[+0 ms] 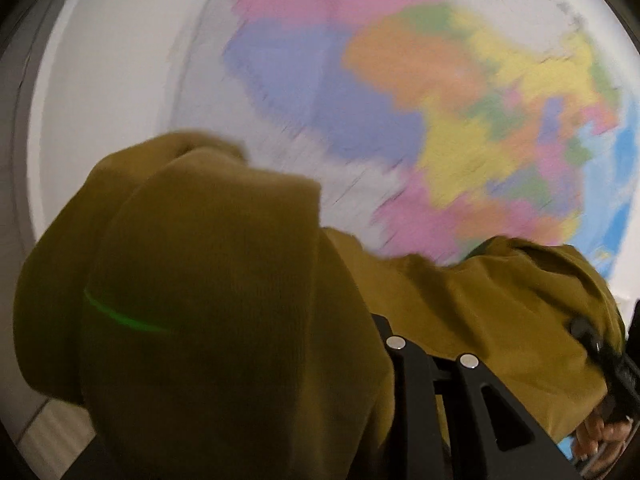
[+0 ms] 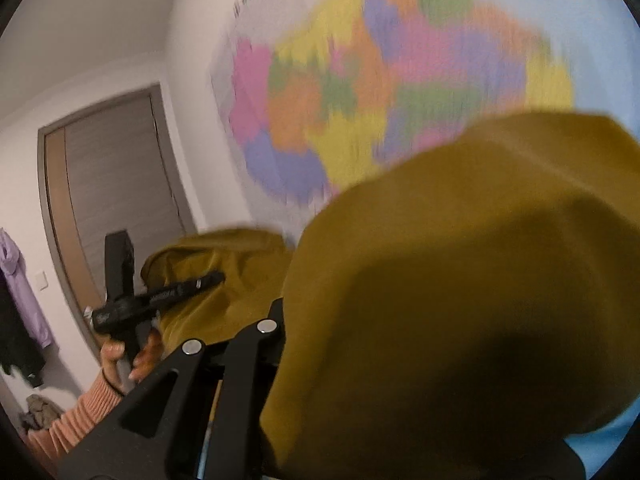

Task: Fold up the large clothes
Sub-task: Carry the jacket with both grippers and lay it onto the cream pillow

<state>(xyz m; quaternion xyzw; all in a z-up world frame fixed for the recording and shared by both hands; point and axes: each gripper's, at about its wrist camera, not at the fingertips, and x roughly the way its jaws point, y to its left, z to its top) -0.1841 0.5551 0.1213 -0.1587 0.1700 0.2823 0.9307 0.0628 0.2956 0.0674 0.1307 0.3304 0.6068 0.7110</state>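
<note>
A large mustard-yellow garment (image 1: 224, 288) hangs in the air in front of a wall, held up between both grippers. In the left wrist view it drapes over my left gripper (image 1: 360, 304) and hides the fingertips, which are shut on the cloth. My right gripper (image 1: 588, 332) shows at the right edge, gripping the same garment. In the right wrist view the garment (image 2: 460, 280) covers my right gripper (image 2: 288, 300), shut on a fold. My left gripper (image 2: 212, 280) pinches the far end of the cloth, held by a hand (image 2: 120, 356) in an orange ribbed sleeve.
A large multicoloured wall map (image 1: 380, 92) fills the wall (image 2: 192, 20) straight ahead, blurred by motion. A grey door (image 2: 116, 192) stands at the left. A purple garment (image 2: 20, 280) hangs beside it, and a small heap of clothes (image 2: 38, 412) lies on the floor.
</note>
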